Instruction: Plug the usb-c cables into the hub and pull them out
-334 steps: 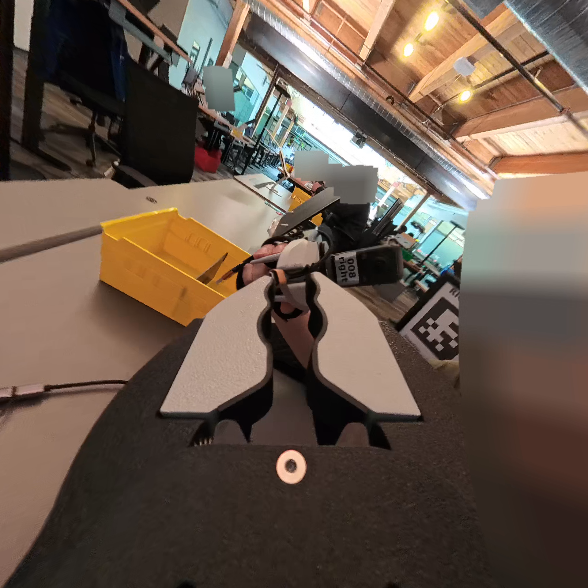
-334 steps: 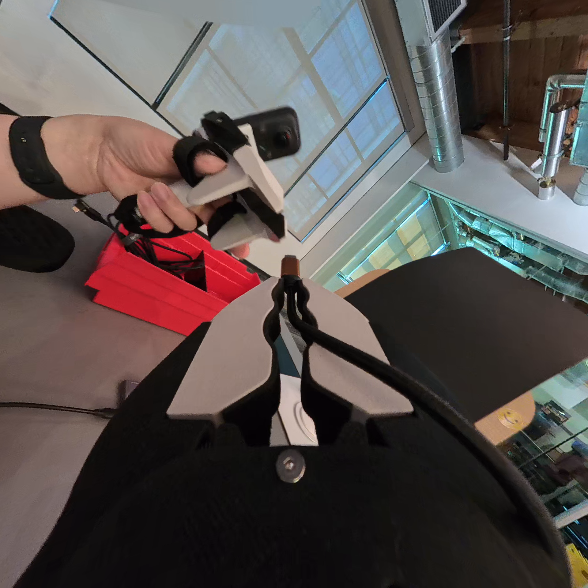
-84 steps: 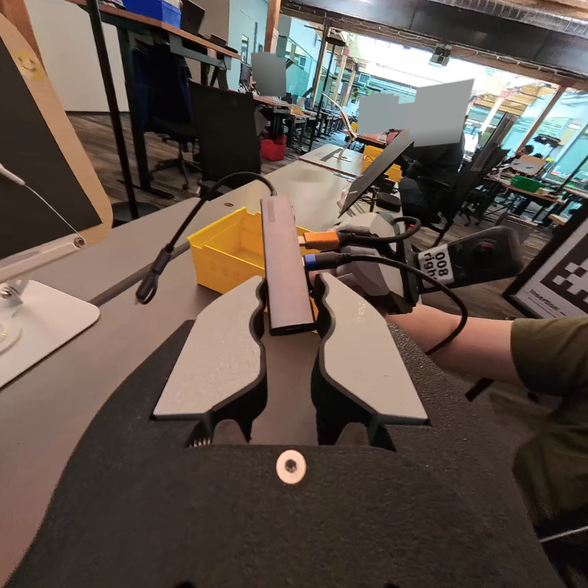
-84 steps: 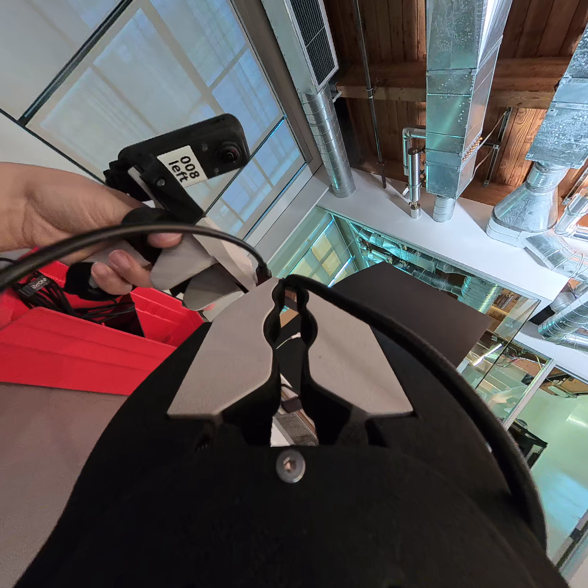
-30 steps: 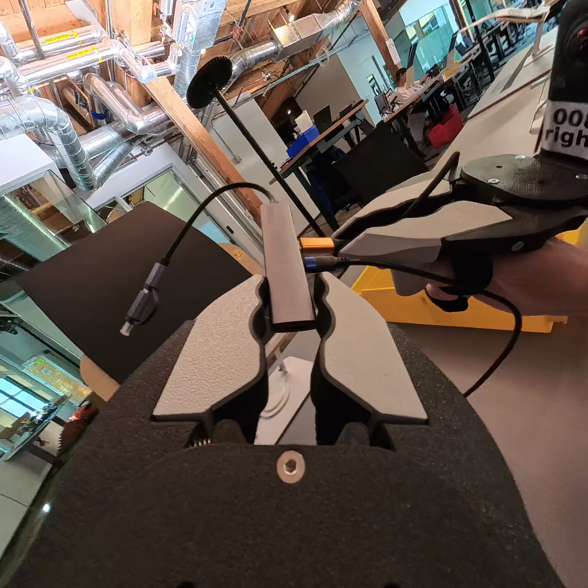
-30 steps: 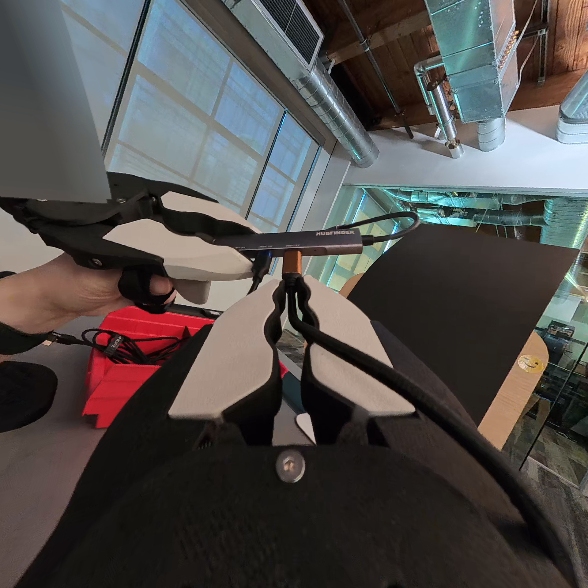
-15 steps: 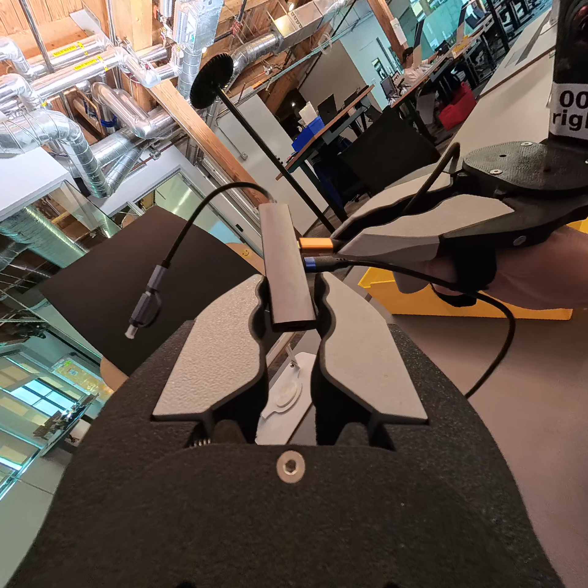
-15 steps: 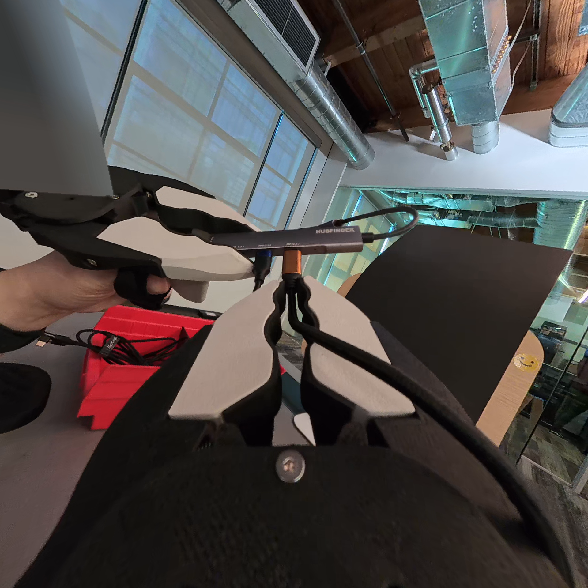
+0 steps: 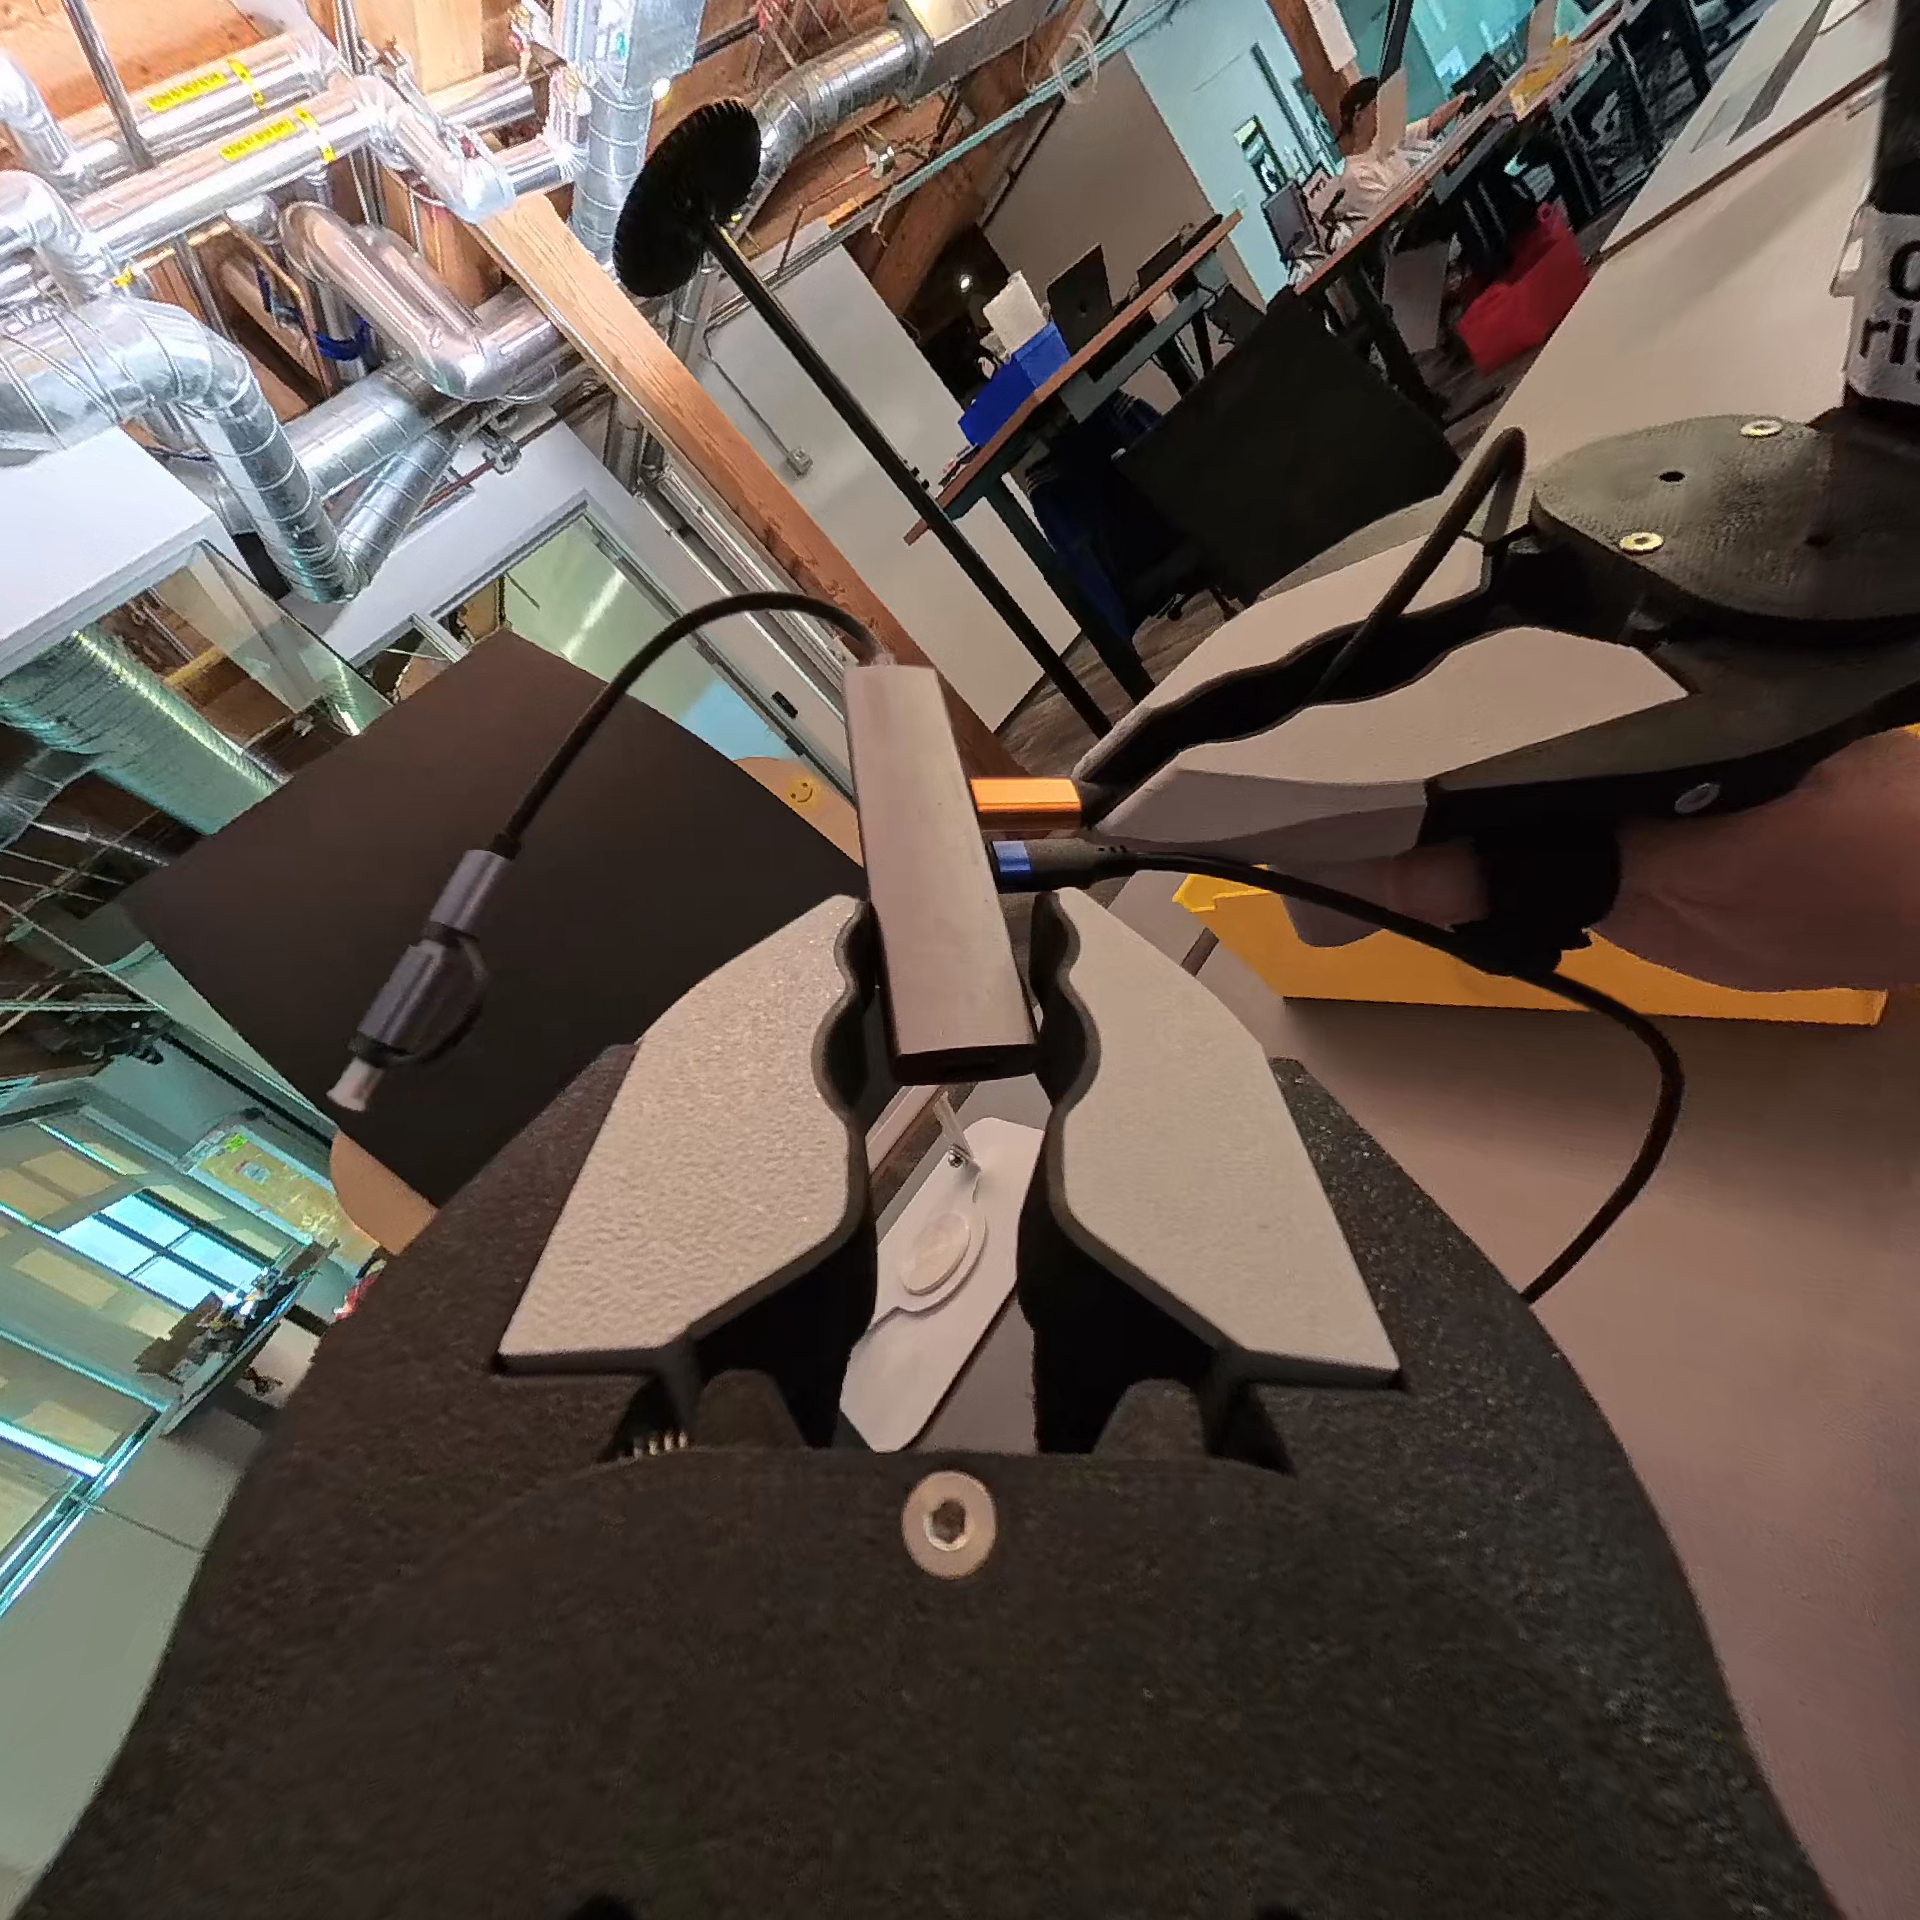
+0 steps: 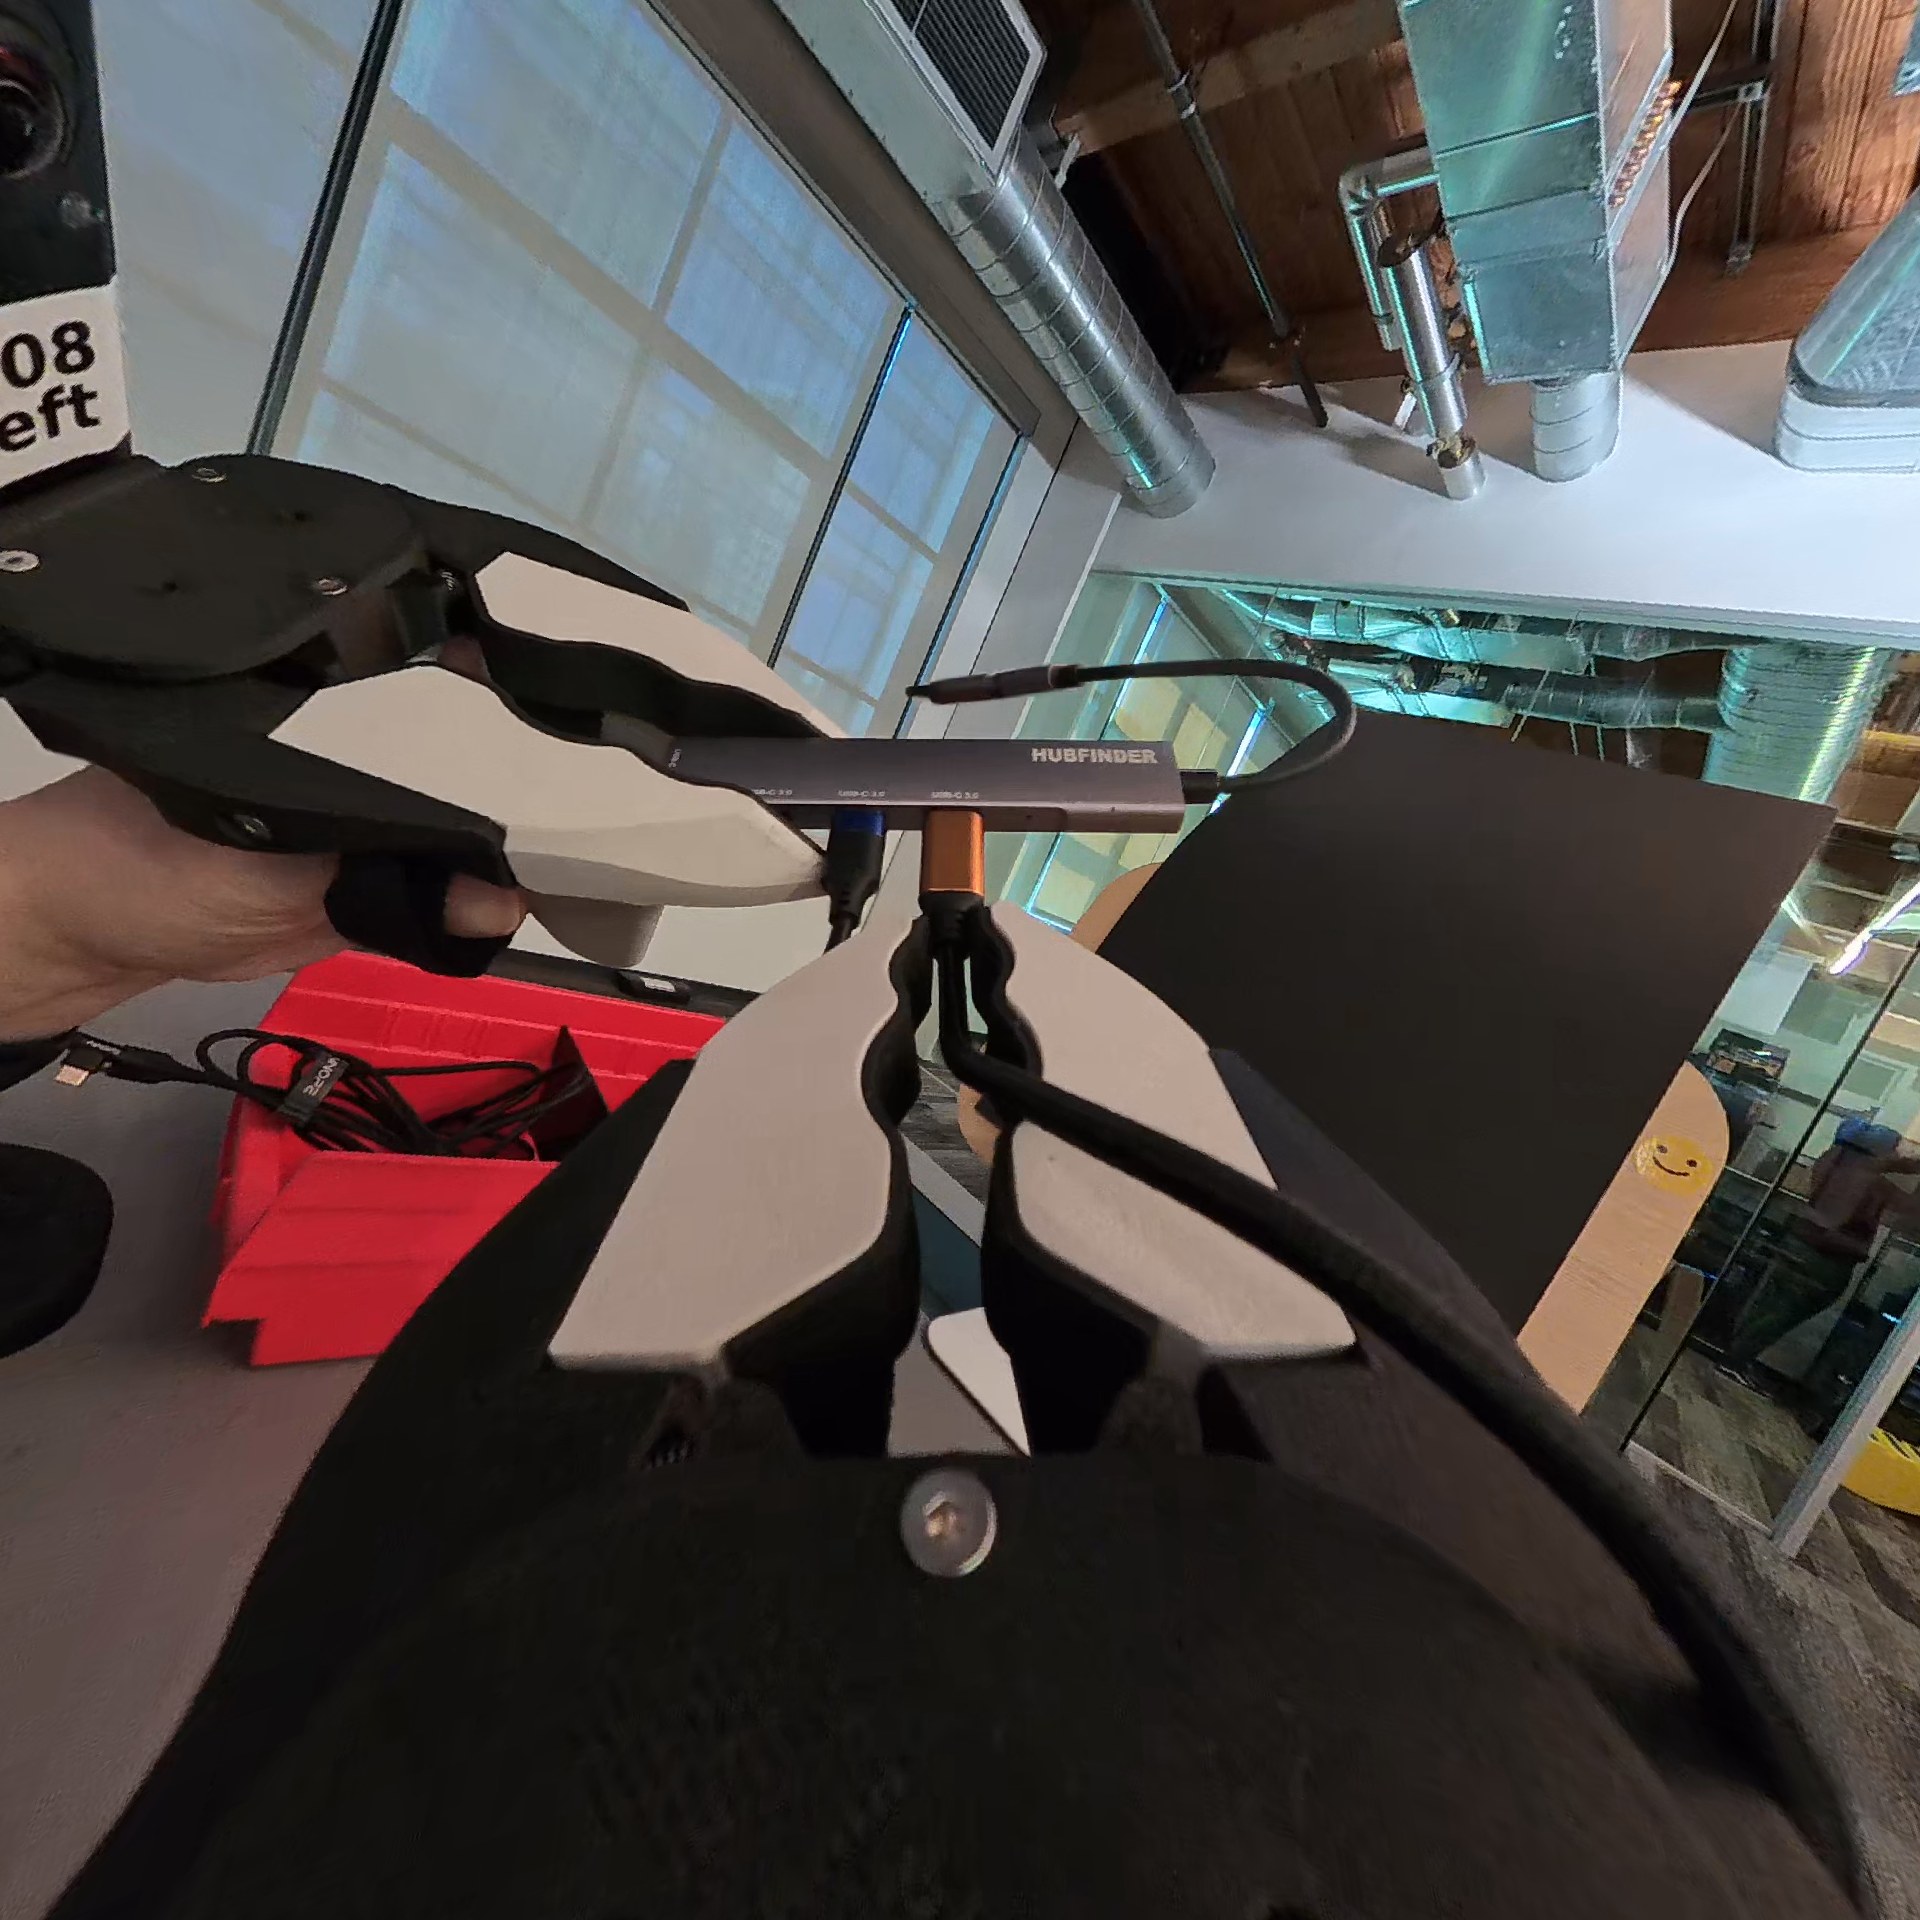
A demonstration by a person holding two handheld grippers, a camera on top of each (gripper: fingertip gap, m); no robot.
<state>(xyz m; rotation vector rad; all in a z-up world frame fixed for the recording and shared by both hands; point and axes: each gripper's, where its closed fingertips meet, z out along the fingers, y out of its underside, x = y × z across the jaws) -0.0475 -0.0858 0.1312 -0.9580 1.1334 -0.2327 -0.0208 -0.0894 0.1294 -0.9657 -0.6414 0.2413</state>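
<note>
My left gripper (image 9: 945,940) is shut on one end of a slim dark grey hub (image 9: 925,842) and holds it up in the air. The hub also shows in the right wrist view (image 10: 935,779). An orange-ended cable plug (image 9: 1023,806) and a blue-ended cable plug (image 9: 1023,862) sit in the hub's side ports. My right gripper (image 10: 948,935) is shut on the black cable just behind the orange plug (image 10: 953,852). The blue plug (image 10: 857,844) hangs beside it, its cable loose. The hub's own short lead ends in a grey connector (image 9: 416,997) that dangles free.
A yellow bin (image 9: 1558,987) stands on the grey table behind my right gripper. A red bin (image 10: 395,1174) holds a bundle of black cables (image 10: 343,1101). A white stand base (image 9: 935,1278) lies below the hub. A black panel (image 10: 1434,1018) stands behind it. The tips of both grippers are at nearly the same place.
Over the last second both grippers kept their grips; the hub and plugs look the same. The views shifted only a little. Earlier, the left gripper was empty and the right held the orange cable apart.
</note>
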